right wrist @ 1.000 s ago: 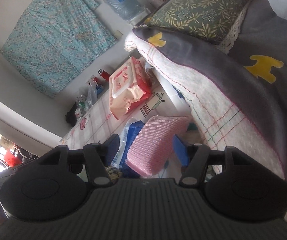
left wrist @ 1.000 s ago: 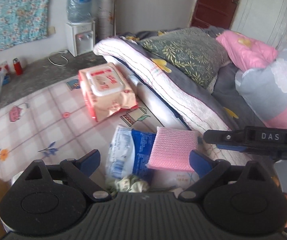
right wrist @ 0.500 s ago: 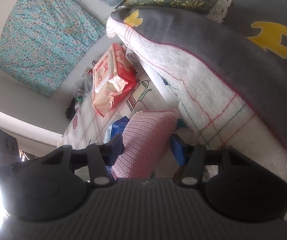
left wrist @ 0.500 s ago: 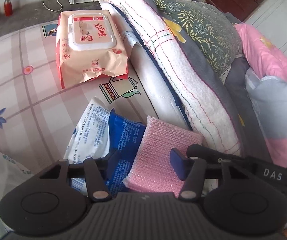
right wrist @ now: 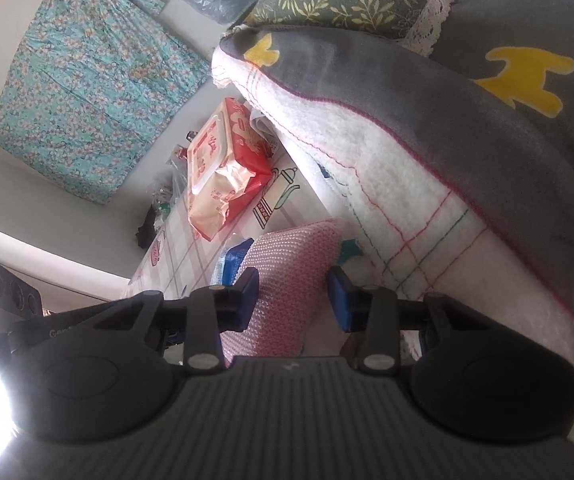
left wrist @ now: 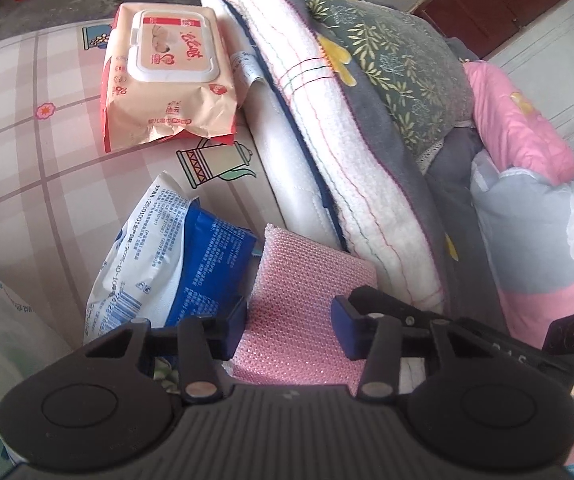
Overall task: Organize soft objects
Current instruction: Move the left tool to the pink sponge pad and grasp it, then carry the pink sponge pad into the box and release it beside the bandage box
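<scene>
A pink bubble-textured pad (left wrist: pixel 307 272) leans between a blue-and-white pack (left wrist: pixel 175 256) and the folded white-and-grey blanket (left wrist: pixel 347 160). My left gripper (left wrist: pixel 291 324) is over the pad's near end and its jaws are closing. One fingertip is at the pad's left edge and the other lies over its surface. My right gripper (right wrist: pixel 293 300) straddles the same pad (right wrist: pixel 299 248), closing too. Its left finger touches the pad and a thin gap shows at the right one. The right gripper's black finger (left wrist: pixel 467 332) reaches in from the right.
A peach wet-wipes pack (left wrist: pixel 167 76) lies farther back on the checked cloth (left wrist: pixel 27 140). A green leaf-print pillow (left wrist: pixel 399 60) and a pink pillow (left wrist: pixel 519 128) rest on the bedding at right. White plastic bag (left wrist: pixel 3 340) at lower left.
Both grippers have come down onto the pink pad and narrowed their jaws around it. The left view has tipped down and rolled; the wall and water dispenser have left it.
</scene>
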The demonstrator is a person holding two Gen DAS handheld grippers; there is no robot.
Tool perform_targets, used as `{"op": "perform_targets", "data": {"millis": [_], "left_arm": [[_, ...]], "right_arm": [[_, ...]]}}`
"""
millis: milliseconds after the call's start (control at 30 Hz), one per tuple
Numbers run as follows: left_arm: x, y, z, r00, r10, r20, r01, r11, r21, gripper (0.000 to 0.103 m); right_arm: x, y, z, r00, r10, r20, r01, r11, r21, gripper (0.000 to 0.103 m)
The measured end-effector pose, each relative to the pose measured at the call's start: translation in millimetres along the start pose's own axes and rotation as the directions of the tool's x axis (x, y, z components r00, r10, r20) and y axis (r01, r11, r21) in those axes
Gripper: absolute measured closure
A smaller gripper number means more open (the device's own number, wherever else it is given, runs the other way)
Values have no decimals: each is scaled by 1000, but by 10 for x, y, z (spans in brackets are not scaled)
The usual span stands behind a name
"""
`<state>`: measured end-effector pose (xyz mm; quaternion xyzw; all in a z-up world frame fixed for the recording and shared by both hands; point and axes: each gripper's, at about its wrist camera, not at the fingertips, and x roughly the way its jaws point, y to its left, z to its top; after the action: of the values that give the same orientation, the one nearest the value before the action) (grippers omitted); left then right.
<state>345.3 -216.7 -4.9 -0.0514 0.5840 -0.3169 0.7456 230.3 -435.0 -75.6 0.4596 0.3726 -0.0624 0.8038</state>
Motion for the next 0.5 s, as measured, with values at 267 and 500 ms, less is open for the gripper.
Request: {"op": "perform_targets", "data": {"millis": [267, 500], "left_arm": [[-531, -150, -217, 998, -20, 61, 19, 1000, 17, 57], [-1221, -71, -550, 988, -23, 151, 22, 1000, 8, 57]], "right_arm": [[-382, 281, -103, 998, 49, 29, -47, 997, -58, 66], [-711, 744, -379, 992, 120, 31, -114, 982, -147, 66]]}}
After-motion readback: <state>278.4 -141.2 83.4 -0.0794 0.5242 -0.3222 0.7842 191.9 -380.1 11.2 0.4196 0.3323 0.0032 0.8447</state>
